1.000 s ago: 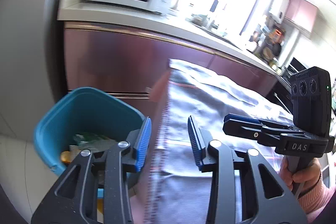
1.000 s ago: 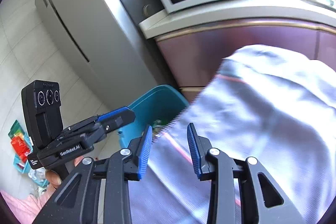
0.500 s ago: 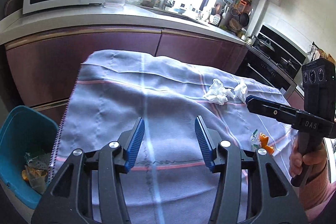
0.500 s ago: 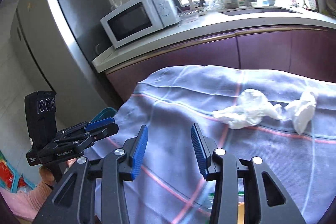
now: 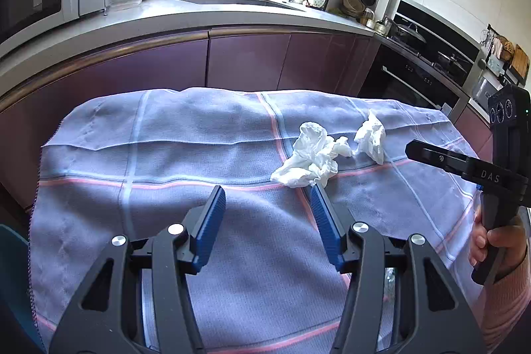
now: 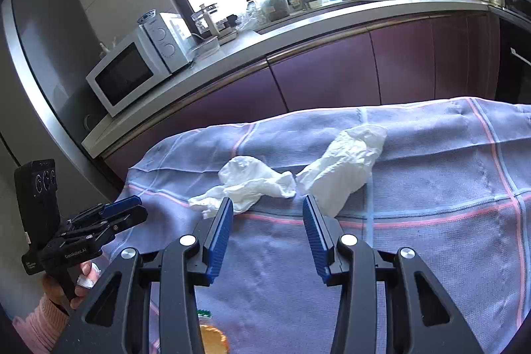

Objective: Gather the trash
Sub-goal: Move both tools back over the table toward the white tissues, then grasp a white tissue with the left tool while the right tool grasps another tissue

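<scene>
Both grippers hovering over the clothed table, tissues not yet picked.

Left gripper (image 5: 267, 201) is opening its jaws, nothing between them, above the grey checked cloth (image 5: 186, 155). Long crumpled tissue (image 5: 310, 160) is lying mid-cloth toward the far edge, smaller wad (image 5: 371, 136) just right of it, near the far right corner. Right gripper (image 6: 265, 213) is holding its jaws apart, empty, near both.

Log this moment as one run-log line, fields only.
phase: approach | left gripper: opening, empty | right gripper: open, empty | targets: two crumpled tissues on cloth, ungrasped
</scene>
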Demonstrator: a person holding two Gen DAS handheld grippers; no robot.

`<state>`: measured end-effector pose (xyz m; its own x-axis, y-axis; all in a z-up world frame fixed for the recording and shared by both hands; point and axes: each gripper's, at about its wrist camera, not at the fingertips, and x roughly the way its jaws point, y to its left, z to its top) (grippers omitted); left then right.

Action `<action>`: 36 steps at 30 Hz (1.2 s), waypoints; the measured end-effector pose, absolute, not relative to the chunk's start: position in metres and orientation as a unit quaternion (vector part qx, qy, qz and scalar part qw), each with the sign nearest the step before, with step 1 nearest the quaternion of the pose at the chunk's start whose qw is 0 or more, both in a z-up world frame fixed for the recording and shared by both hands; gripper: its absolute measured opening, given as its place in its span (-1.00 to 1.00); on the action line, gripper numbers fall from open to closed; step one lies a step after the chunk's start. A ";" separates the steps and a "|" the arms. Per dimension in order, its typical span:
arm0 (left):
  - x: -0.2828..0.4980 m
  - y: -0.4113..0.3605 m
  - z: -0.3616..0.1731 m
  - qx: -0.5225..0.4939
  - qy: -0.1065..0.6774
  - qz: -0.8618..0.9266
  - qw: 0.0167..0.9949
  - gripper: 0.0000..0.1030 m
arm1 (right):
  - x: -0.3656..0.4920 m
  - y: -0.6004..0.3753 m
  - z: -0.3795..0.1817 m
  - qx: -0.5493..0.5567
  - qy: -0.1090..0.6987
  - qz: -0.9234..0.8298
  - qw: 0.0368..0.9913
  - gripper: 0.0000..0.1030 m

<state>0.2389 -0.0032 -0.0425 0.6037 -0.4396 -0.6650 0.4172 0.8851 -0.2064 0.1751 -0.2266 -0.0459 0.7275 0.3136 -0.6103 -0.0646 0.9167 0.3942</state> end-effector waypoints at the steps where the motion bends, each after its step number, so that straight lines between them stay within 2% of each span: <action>1: 0.243 -0.007 -0.044 -0.012 0.379 -0.240 0.894 0.04 | 0.178 -0.231 -0.048 0.181 0.356 0.098 0.912 -0.18; 3: 0.253 -0.016 -0.049 -0.009 0.386 -0.240 0.891 0.08 | 0.184 -0.240 -0.053 0.188 0.359 0.090 0.910 -0.11; 10: 0.275 -0.044 -0.059 0.000 0.403 -0.242 0.883 0.09 | 0.208 -0.257 -0.065 0.206 0.368 0.068 0.904 -0.10; 14: 0.281 -0.062 -0.062 0.017 0.408 -0.245 0.880 0.14 | 0.220 -0.262 -0.068 0.209 0.372 0.059 0.903 0.04; 20: 0.292 -0.084 -0.070 0.041 0.417 -0.248 0.873 0.17 | 0.230 -0.258 -0.071 0.201 0.380 0.059 0.901 0.04; 23: 0.295 -0.091 -0.076 0.047 0.425 -0.253 0.868 0.08 | 0.233 -0.257 -0.074 0.198 0.386 0.056 0.899 -0.07; 29: 0.298 -0.100 -0.084 0.049 0.435 -0.261 0.860 -0.33 | 0.236 -0.259 -0.078 0.198 0.392 0.056 0.896 -0.46; 33: 0.296 -0.101 -0.083 0.050 0.434 -0.267 0.859 -0.57 | 0.237 -0.259 -0.080 0.198 0.394 0.058 0.895 -0.60; 36: 0.293 -0.101 -0.080 0.047 0.429 -0.270 0.861 -0.68 | 0.236 -0.259 -0.078 0.198 0.390 0.061 0.897 -0.67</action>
